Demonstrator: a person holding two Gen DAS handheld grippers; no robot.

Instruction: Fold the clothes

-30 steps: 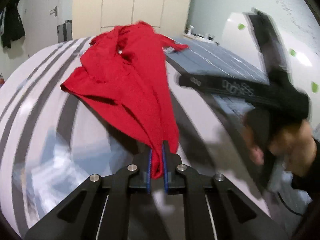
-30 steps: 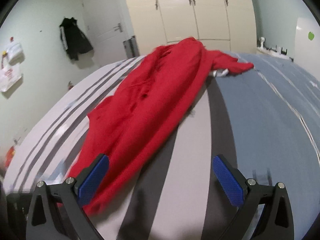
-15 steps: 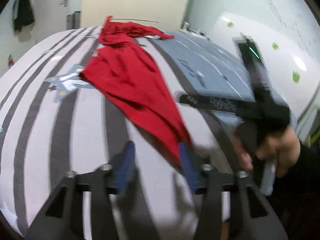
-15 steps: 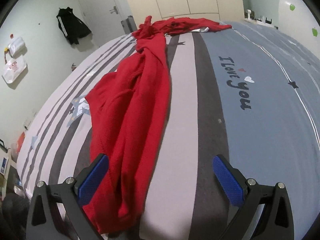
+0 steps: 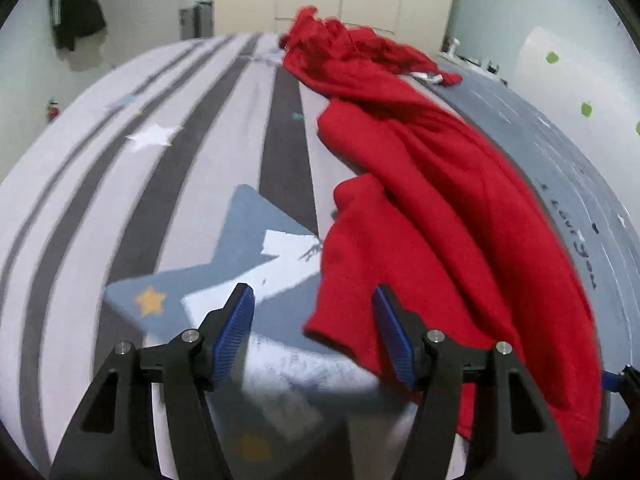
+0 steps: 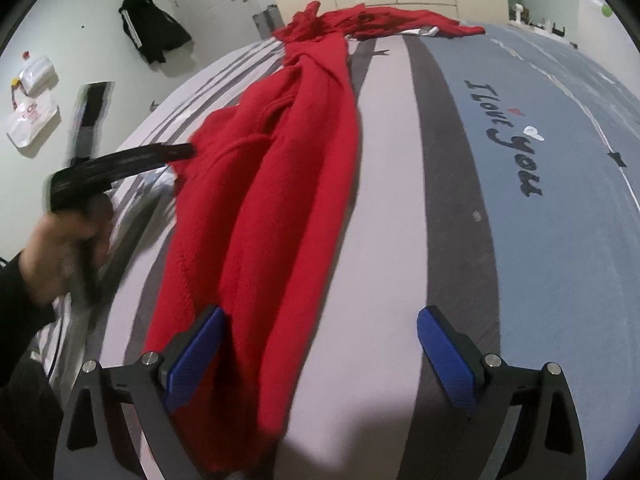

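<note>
A: Where does the long red knitted garment (image 6: 280, 184) lie?

B: It lies stretched along the striped grey and white bed cover (image 5: 120, 184), from the far end of the bed to the near edge. The far part is crumpled in a heap; the near part is bunched in long folds.

A: And the left gripper (image 5: 312, 328), how do its jaws stand?

B: They are spread apart and hold nothing. One loose corner of the garment (image 5: 440, 232) reaches into the gap between them, close to the right blue pad (image 5: 394, 344). Whether the cloth touches this pad, I cannot tell, because the picture is blurred there. The left pad is over the blue star print (image 5: 248, 240), away from the cloth.

A: The right gripper (image 6: 320, 354)?

B: Also released, jaws wide and empty. The near end of the garment passes just beside the left blue pad (image 6: 192, 360), then inside the gap on that side. The right pad (image 6: 448, 356) is well apart from the cloth, over the dark grey stripe.

A: Anything else?

B: In the right wrist view a hand (image 6: 60, 248) in a dark sleeve holds the left gripper's handle at the left; its black fingers end at the garment's left edge. A black jacket (image 6: 152, 36) hangs on the wall behind.
</note>
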